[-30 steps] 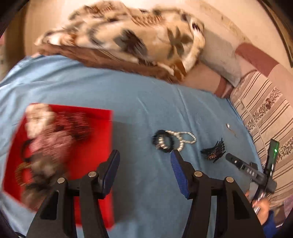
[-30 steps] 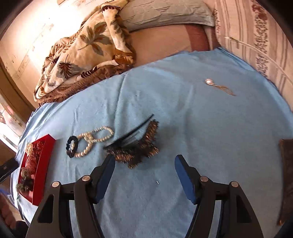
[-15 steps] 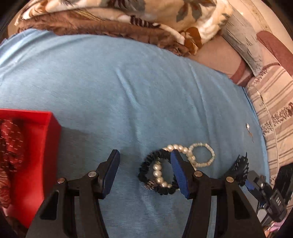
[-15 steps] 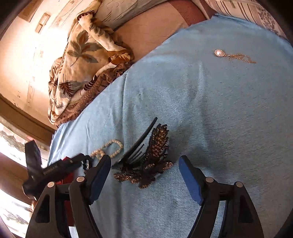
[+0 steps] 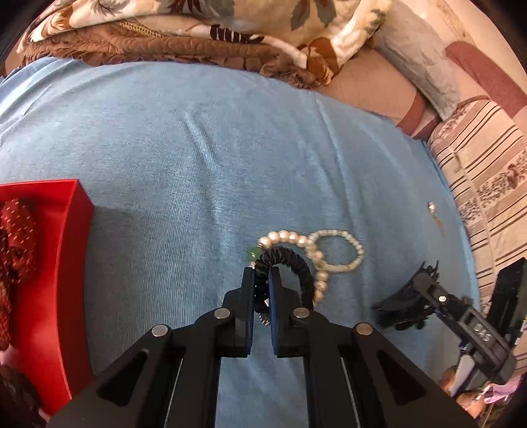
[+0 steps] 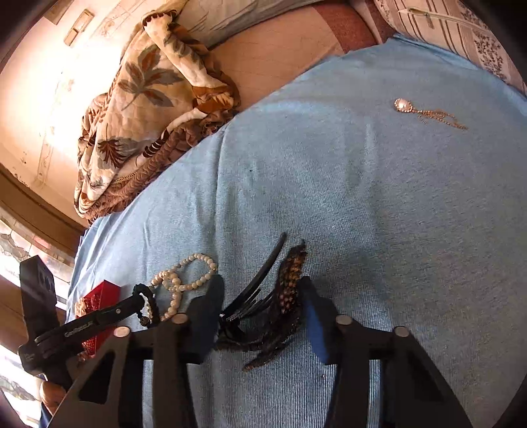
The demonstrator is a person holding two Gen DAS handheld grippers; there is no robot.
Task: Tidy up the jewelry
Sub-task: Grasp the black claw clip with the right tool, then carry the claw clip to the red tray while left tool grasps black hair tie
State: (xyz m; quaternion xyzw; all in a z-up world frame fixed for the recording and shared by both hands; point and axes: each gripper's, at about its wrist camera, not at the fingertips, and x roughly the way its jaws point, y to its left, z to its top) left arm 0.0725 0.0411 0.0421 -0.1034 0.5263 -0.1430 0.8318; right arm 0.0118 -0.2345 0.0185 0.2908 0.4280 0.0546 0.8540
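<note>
My left gripper [image 5: 261,278] is shut on a black fabric bracelet [image 5: 293,263] that lies tangled with a white pearl bracelet [image 5: 332,250] on the blue bedsheet. It also shows in the right wrist view [image 6: 143,298]. My right gripper [image 6: 262,296] is open, its fingers on either side of a black and gold beaded hair clip [image 6: 280,306], which also shows in the left wrist view [image 5: 403,306]. A red tray [image 5: 70,250] with jewelry stands at the left. A gold pendant with a chain [image 6: 425,113] lies far right.
A floral blanket [image 5: 197,29] and pillows [image 5: 415,56] lie at the head of the bed. A striped cushion [image 5: 484,164] borders the right side. The blue sheet [image 5: 197,148] spreads between the tray and the bracelets.
My left gripper moved forward and closed on the black bracelet. My right gripper moved forward so its open fingers now flank the hair clip.
</note>
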